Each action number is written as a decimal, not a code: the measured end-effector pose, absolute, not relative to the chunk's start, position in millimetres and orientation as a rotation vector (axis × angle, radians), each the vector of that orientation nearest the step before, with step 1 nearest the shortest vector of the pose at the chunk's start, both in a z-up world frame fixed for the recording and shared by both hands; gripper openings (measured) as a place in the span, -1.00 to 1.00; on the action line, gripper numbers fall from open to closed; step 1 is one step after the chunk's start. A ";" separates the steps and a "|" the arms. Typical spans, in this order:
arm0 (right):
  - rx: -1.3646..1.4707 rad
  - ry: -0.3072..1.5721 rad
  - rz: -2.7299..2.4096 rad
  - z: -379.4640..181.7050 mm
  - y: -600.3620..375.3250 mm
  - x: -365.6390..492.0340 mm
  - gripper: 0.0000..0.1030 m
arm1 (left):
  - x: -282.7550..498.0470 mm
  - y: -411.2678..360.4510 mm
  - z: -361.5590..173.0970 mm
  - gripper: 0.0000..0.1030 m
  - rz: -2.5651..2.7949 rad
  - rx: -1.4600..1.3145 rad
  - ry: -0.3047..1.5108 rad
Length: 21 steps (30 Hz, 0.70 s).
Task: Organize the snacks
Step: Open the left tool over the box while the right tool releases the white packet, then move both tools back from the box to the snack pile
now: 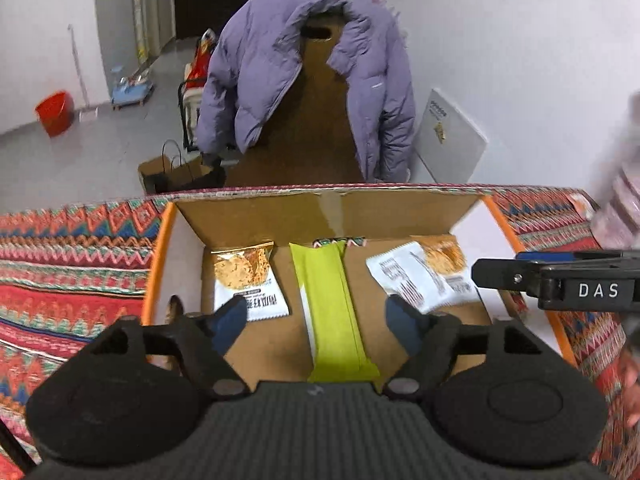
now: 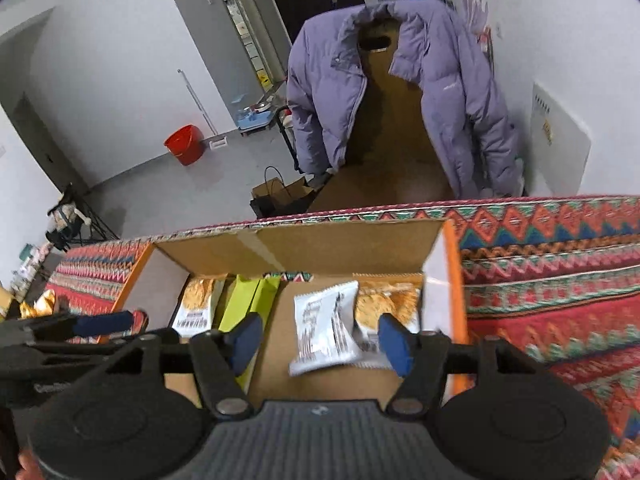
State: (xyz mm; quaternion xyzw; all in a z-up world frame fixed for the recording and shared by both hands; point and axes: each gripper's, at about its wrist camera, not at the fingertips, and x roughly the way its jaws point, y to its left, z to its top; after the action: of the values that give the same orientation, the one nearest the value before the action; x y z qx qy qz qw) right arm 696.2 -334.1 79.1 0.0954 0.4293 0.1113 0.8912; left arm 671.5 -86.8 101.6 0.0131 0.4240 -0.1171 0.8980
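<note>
A patterned cloth (image 1: 72,264) covers the table, bearing an open cardboard box (image 1: 320,208).

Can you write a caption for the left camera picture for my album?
Open left tongs hover over a green snack bar in a cardboard box.

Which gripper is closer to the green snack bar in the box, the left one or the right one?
Left. The left gripper sits open directly over the green snack bar; the right gripper is open farther right, with that bar by its left finger.
</note>
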 end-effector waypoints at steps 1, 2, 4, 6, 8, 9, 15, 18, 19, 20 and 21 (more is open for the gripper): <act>0.164 0.881 0.222 86.0 -333.2 684.7 0.51 | 661.0 -86.6 107.8 0.63 -0.240 0.045 0.861; 0.130 0.871 0.213 92.1 -332.0 675.8 0.52 | 651.3 -86.6 113.0 0.67 -0.233 0.063 0.846; 0.063 0.854 0.196 103.4 -328.6 655.9 0.63 | 630.2 -84.1 122.4 0.77 -0.207 0.098 0.820; 0.022 0.832 0.191 114.1 -327.3 631.8 0.67 | 605.8 -78.0 130.7 0.84 -0.187 0.104 0.793; 0.011 0.814 0.204 123.5 -327.1 606.8 0.68 | 583.0 -72.1 136.7 0.89 -0.183 0.108 0.769; 0.006 0.808 0.212 127.8 -326.6 594.8 0.69 | 570.4 -69.0 139.9 0.91 -0.182 0.115 0.752; -0.069 0.740 0.212 146.0 -320.7 526.7 0.86 | 499.4 -51.1 154.6 0.99 -0.173 0.156 0.647; -0.063 0.717 0.222 148.0 -320.5 496.5 0.86 | 468.4 -42.1 160.7 1.00 -0.158 0.146 0.616; -0.058 0.708 0.224 148.8 -321.2 484.6 0.86 | 457.1 -38.8 162.2 1.00 -0.154 0.144 0.601; -0.057 0.695 0.224 149.6 -321.9 474.5 0.86 | 446.5 -35.5 162.9 1.00 -0.147 0.140 0.585; -0.058 0.679 0.225 150.4 -322.4 462.5 0.86 | 433.7 -31.6 162.4 1.00 -0.140 0.130 0.567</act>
State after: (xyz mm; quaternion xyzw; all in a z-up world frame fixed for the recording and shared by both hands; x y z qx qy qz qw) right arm 462.5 -322.4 150.4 -0.0284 0.3324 0.1103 0.9362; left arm 433.7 -31.6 162.4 0.0642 0.2793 -0.0687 0.9556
